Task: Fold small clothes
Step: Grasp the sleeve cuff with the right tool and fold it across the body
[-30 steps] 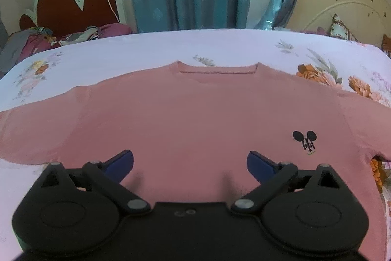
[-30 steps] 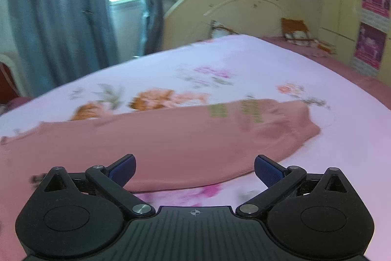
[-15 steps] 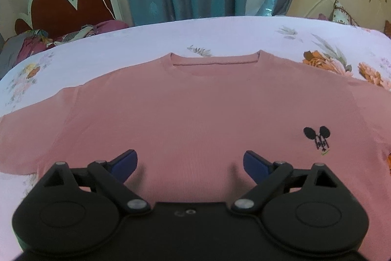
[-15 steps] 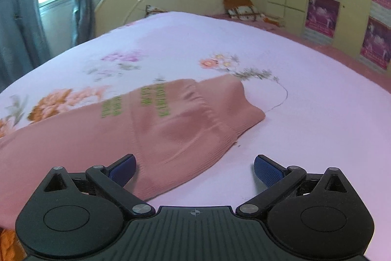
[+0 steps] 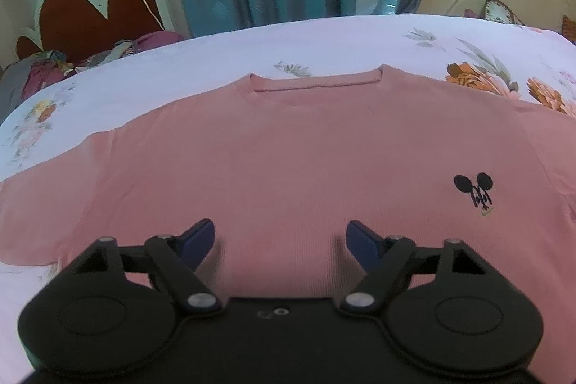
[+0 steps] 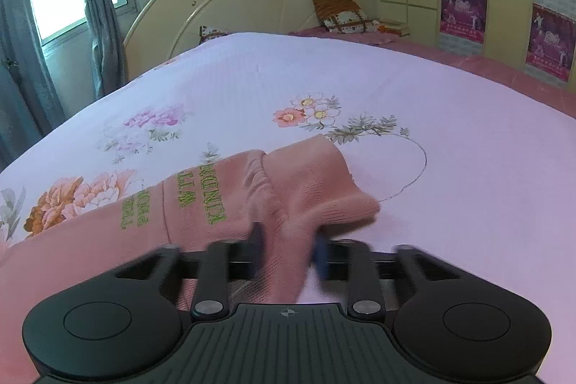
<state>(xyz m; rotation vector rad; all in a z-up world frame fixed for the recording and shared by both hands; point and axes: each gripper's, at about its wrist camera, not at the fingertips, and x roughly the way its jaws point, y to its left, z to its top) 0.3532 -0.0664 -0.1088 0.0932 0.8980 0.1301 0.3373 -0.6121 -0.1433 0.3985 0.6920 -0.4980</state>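
A floral bedsheet (image 5: 324, 38) carries the pink sweater (image 5: 288, 161); right gripper (image 6: 288, 247), just closing, pinches its cuff (image 6: 316, 182), left gripper (image 5: 280, 236) narrowing, empty.

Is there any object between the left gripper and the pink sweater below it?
Nothing visible: the left gripper has its jaws apart directly over the pink sweater, which lies flat on the floral bedsheet.

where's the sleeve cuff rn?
Right wrist view, centre: the sleeve cuff lies on the floral bedsheet, its near edge pinched in the right gripper.
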